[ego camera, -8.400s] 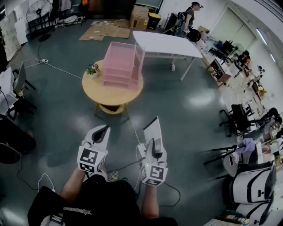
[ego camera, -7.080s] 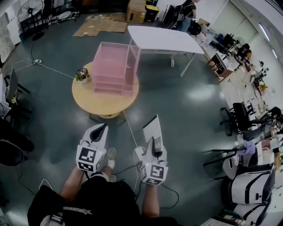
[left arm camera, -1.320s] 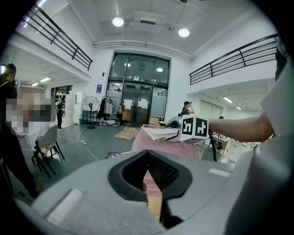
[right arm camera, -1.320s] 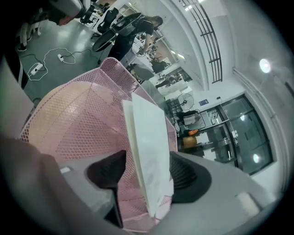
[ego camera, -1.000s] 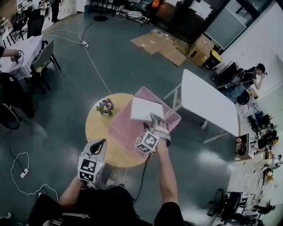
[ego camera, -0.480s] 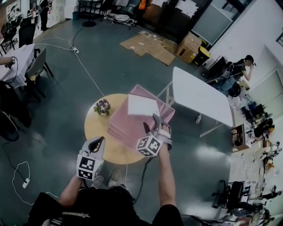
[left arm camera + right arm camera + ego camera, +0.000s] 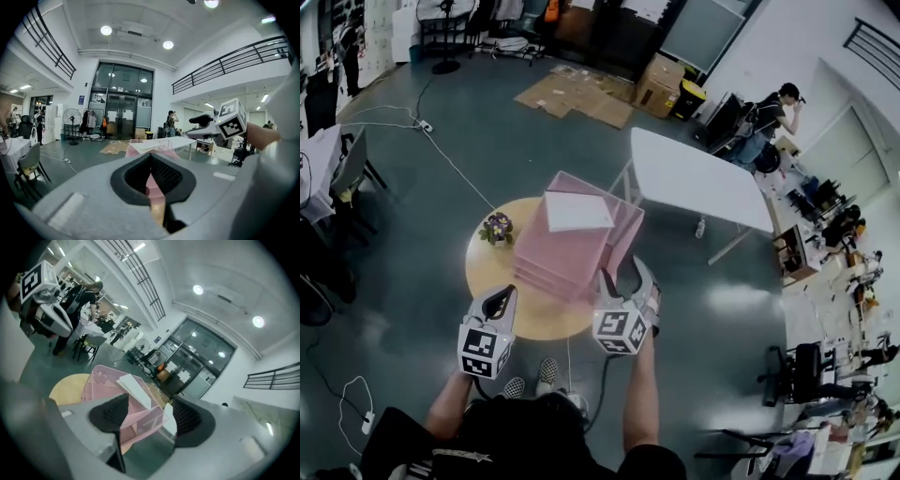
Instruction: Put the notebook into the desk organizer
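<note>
A pink tiered desk organizer stands on a round wooden table. The white notebook lies flat on the organizer's top tier. My right gripper hovers at the organizer's near right corner, open, with nothing between its fingers. In the right gripper view the notebook and organizer show through the wide gap of the right gripper. My left gripper hangs over the table's near edge, its tips together and holding nothing. The left gripper points at the organizer.
A small flower pot sits on the table left of the organizer. A white rectangular table stands behind it to the right. A person stands farther back. Flattened cardboard lies on the floor, and chairs stand at the left.
My right gripper has opened, let go of the notebook and drawn back a little. The notebook now rests on the organizer's top. The left gripper has stayed as it was.
</note>
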`<action>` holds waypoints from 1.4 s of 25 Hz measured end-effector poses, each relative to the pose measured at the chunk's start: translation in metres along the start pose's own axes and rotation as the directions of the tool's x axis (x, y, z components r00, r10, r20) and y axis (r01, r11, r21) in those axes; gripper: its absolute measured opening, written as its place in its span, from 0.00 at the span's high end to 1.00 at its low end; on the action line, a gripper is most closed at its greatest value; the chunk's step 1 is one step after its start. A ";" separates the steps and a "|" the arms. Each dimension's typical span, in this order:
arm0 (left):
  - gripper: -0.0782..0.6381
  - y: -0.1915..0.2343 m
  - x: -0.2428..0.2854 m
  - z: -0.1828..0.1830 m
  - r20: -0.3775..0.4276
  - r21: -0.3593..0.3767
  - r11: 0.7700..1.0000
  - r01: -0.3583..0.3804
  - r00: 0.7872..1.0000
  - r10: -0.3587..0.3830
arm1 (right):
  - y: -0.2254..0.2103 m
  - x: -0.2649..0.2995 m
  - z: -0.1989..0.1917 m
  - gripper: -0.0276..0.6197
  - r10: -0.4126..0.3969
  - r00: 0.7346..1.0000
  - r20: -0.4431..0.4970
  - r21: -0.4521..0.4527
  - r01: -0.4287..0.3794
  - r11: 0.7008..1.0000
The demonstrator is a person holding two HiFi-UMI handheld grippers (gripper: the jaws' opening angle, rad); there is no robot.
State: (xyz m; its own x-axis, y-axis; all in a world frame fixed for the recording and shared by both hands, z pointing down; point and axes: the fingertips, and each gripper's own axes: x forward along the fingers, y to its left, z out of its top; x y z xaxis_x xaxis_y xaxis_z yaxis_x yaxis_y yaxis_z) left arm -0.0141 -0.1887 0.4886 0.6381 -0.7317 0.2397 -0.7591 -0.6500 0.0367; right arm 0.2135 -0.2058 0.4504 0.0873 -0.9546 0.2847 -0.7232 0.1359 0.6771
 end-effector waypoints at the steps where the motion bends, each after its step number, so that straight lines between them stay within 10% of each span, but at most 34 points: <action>1: 0.88 -0.002 0.000 0.001 0.002 0.006 1.000 0.012 1.000 -0.012 | -0.002 -0.010 -0.002 0.50 -0.020 1.000 -0.002 0.029 0.020 0.999; 6: 0.88 -0.019 -0.005 0.003 0.015 0.027 0.997 0.076 0.997 -0.076 | -0.001 -0.058 -0.021 0.50 -0.087 0.996 -0.011 0.223 0.087 0.971; 13: 0.88 -0.036 -0.012 0.005 0.022 0.053 0.986 0.155 0.987 -0.157 | 0.020 -0.115 -0.041 0.55 -0.166 0.986 -0.006 0.529 0.144 0.836; 21: 0.88 -0.042 -0.026 -0.005 0.011 0.072 0.975 0.208 0.978 -0.210 | 0.061 -0.171 -0.056 0.80 -0.245 0.968 -0.047 0.612 0.222 0.759; 35: 0.88 -0.056 -0.038 -0.012 -0.003 0.090 0.965 0.248 0.969 -0.249 | 0.093 -0.208 -0.068 0.95 -0.249 0.964 -0.097 0.637 0.252 0.729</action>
State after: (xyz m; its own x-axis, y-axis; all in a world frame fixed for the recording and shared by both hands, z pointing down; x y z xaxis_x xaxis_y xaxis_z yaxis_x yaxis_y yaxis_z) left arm 0.0026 -0.1222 0.4896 0.8065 -0.5463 0.2262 -0.5623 -0.8269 0.0077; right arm 0.1742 0.0230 0.5002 0.3304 -0.9281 0.1719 -0.9413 -0.3104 0.1329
